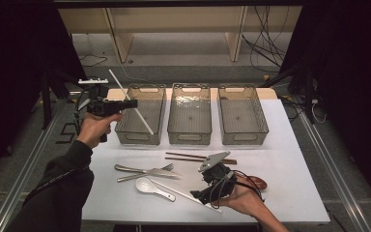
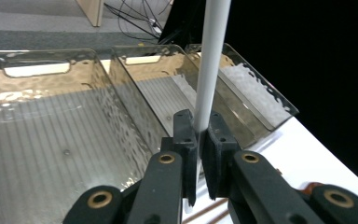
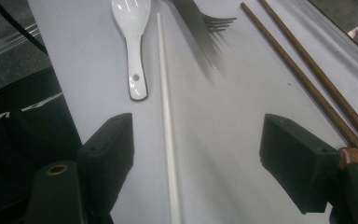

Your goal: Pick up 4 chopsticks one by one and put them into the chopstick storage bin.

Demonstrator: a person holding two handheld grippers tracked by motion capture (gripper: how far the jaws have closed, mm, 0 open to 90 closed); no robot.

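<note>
Black pistol-grip left gripper [image 1: 134,103], brass-eyed jaw arms, grey three-cornered plate, dark long sleeve [image 1: 60,188].

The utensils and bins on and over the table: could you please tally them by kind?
White chopsticks: 2, one clamped in the left gripper, one on the table
Brown chopsticks: 2
White spoon: 1
Brown spoon: 1
Fork: 1
Knife: 1
Clear bins: 3
Total: 11

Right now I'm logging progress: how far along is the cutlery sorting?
Early. All three bins look empty. The left gripper holds one white chopstick over the leftmost bin; the open right gripper straddles the second. Spoon, fork, knife, brown chopsticks remain.
</note>
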